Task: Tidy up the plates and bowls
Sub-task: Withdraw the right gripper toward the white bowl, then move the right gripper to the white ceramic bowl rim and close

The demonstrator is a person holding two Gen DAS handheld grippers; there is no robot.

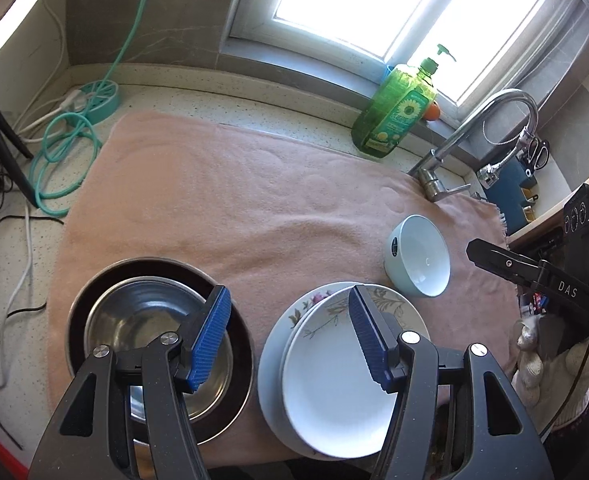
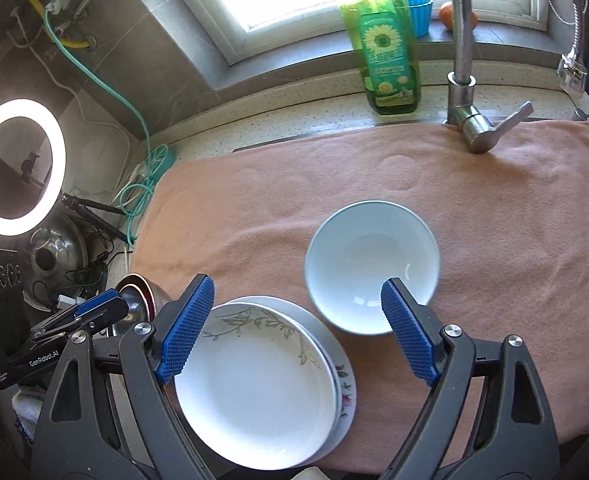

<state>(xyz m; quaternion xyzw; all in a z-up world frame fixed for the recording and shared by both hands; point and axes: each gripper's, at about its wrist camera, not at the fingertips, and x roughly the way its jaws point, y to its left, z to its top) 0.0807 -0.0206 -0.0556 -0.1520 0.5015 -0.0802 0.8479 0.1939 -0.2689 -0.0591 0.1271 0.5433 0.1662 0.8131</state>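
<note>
Pale bowl (image 2: 372,266) lies just beyond the open right tool (image 2: 298,328).

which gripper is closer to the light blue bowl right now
Right. The right gripper hangs open just above the light blue bowl; the left gripper is farther off, between the steel bowls and the plate stack.

Pink towel (image 2: 494,216) covers most of the speckled counter (image 1: 198,100). Green soap bottle (image 2: 386,52) stands by the window (image 1: 374,4), right beside the chrome tap (image 2: 464,80). A blue cup (image 2: 420,10) and something orange (image 2: 446,14) sit on the sill. Teal cable (image 1: 60,152) coils at the left, and a ring light (image 2: 18,166) glows there.
</note>
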